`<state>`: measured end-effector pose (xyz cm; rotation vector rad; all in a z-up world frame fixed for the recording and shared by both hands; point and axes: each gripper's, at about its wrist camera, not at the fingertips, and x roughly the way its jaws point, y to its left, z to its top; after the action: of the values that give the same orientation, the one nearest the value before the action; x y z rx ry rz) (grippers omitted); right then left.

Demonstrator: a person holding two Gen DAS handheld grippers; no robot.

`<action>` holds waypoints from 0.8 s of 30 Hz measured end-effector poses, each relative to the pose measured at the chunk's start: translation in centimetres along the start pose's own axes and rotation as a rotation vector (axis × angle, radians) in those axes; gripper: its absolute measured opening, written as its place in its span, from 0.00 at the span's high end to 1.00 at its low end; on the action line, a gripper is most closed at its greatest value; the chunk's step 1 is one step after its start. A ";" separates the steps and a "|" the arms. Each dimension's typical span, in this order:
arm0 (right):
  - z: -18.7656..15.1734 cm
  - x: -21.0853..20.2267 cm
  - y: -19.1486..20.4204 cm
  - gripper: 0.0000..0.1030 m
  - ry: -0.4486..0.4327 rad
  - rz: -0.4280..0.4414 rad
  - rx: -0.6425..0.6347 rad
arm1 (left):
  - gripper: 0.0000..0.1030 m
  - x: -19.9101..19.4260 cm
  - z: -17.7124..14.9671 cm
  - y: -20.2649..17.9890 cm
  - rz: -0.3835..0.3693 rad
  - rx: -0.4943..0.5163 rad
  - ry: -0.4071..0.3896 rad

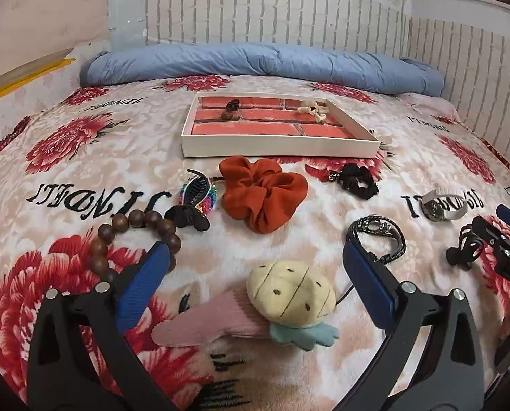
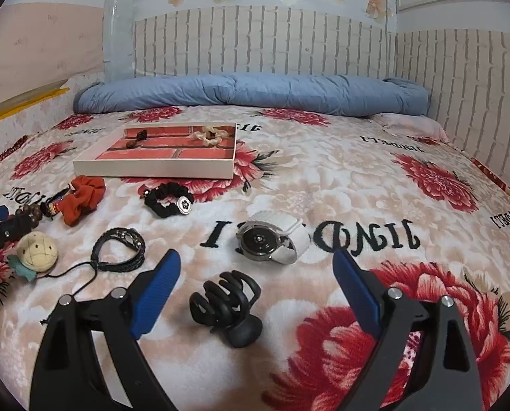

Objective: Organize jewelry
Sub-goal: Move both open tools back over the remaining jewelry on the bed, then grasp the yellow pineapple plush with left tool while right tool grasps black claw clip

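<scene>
Only two small pieces lie in the tray (image 1: 279,144), upper centre of the frame; the rest (scrunchies, bracelets, watch (image 2: 272,239)) is scattered on the blanket. Both grippers are spread and empty: left gripper (image 1: 255,274) around the plush clip (image 1: 289,299), right gripper (image 2: 255,277) around the black claw clip (image 2: 226,304).

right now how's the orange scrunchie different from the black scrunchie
The orange scrunchie is bigger and plain; the black scrunchie is smaller and carries a round metal charm. The orange one lies beside the colourful hair clip, the black one alone. Both lie on the blanket in front of the tray, not in it.
</scene>
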<state>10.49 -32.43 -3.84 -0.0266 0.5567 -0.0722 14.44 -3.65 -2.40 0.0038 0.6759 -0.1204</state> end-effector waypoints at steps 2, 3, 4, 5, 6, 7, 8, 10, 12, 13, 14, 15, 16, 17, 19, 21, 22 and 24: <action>-0.2 -0.1 0.1 0.14 -0.003 -0.002 -0.002 | 0.05 -0.1 -0.1 -0.1 0.010 0.004 -0.010; -0.2 -0.1 0.1 0.14 -0.005 -0.003 0.000 | 0.05 -0.1 -0.2 -0.3 0.012 0.007 -0.012; -0.3 -0.1 0.0 0.14 -0.004 -0.003 0.002 | 0.05 -0.1 -0.4 -0.4 0.013 0.011 -0.012; -0.4 0.0 0.0 0.14 0.000 0.000 0.004 | 0.05 0.0 -0.5 -0.5 0.015 0.015 -0.010; -0.4 0.2 -0.1 0.14 0.007 0.001 0.007 | 0.05 0.1 -0.7 -0.6 0.014 0.018 -0.004; -0.6 0.4 -0.1 0.14 0.016 0.002 0.011 | 0.05 0.2 -0.9 -0.7 0.010 0.022 0.002; -0.7 0.5 -0.2 0.14 0.020 0.002 0.013 | 0.05 0.3 -1.1 -0.8 0.008 0.024 0.008; -0.8 0.8 -0.2 0.14 0.033 0.003 0.016 | 0.05 0.5 -1.3 -1.0 0.009 0.030 0.013; -0.9 1.1 -0.3 0.14 0.045 0.004 0.017 | 0.05 0.7 -1.3 -1.1 0.009 0.036 0.020; -0.9 1.3 -0.3 0.14 0.050 0.006 0.017 | 0.05 0.7 -1.4 -1.2 0.010 0.038 0.023; -0.9 1.3 -0.3 0.14 0.054 0.008 0.018 | 0.05 0.8 -1.4 -1.2 0.010 0.040 0.028; -1.0 1.5 -0.3 0.14 0.060 0.010 0.020 | 0.05 1.1 -1.4 -1.2 0.010 0.040 0.038; -1.0 1.7 -0.4 0.14 0.068 0.012 0.023 | 0.05 1.3 -1.4 -1.2 0.009 0.039 0.048; -1.0 1.8 -0.5 0.14 0.074 0.012 0.027 | 0.05 1.5 -1.4 -1.1 0.005 0.035 0.058; -1.0 2.0 -0.5 0.14 0.082 0.015 0.031 | 0.05 1.9 -1.4 -1.0 -0.013 0.027 0.073; -1.1 2.2 -0.4 0.14 0.094 0.020 0.027 | 0.05 2.2 -1.5 -1.0 -0.021 0.025 0.084; -1.1 2.4 -0.3 0.14 0.100 0.022 0.023 | 0.05 2.3 -1.5 -1.0 -0.023 0.026 0.088; -1.1 2.6 -0.1 0.15 0.110 0.024 0.014 | 0.05 2.5 -1.6 -1.2 -0.031 0.031 0.099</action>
<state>12.10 -32.76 -6.18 -0.0027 0.6662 -0.0546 15.29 -5.04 -5.17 0.0295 0.7730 -0.1609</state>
